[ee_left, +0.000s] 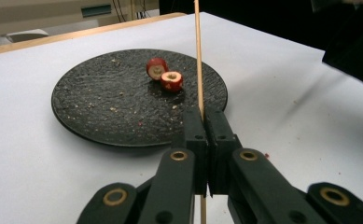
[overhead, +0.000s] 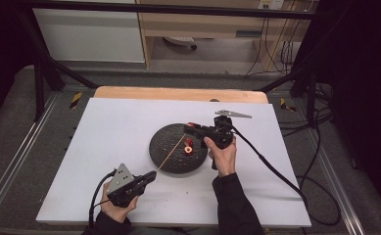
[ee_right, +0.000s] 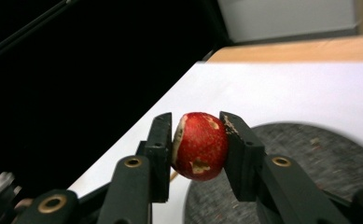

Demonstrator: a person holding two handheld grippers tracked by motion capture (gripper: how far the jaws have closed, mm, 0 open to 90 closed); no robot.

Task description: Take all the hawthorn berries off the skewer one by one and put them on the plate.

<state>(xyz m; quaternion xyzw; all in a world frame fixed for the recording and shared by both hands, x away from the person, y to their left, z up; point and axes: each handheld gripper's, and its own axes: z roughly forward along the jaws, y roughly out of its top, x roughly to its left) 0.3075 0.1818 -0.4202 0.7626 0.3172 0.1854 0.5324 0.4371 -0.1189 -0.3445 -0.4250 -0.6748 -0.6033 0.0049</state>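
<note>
White table point(overhead: 129, 127), black plate point(overhead: 166, 156). Left gripper point(overhead: 151, 177) clenches skewer point(overhead: 171, 155), its axis aimed up-right toward the fruit point(ee_right: 200, 145) clamped in right gripper point(overhead: 190, 128).

We see the plate point(overhead: 166, 164) near the middle of the white sheet point(overhead: 109, 132), which lies on the table point(overhead: 178, 93). Two fruit pieces point(ee_left: 165, 74) sit on the plate's right part, touching each other. A skewer point(overhead: 171, 152) slants over the plate — its near end in the left gripper point(overhead: 150, 177), just off the plate's near-left rim. The right gripper point(overhead: 192, 128) hangs above the plate's far-right rim — a whole fruit point(ee_right: 200, 145) between its jaws.
</note>
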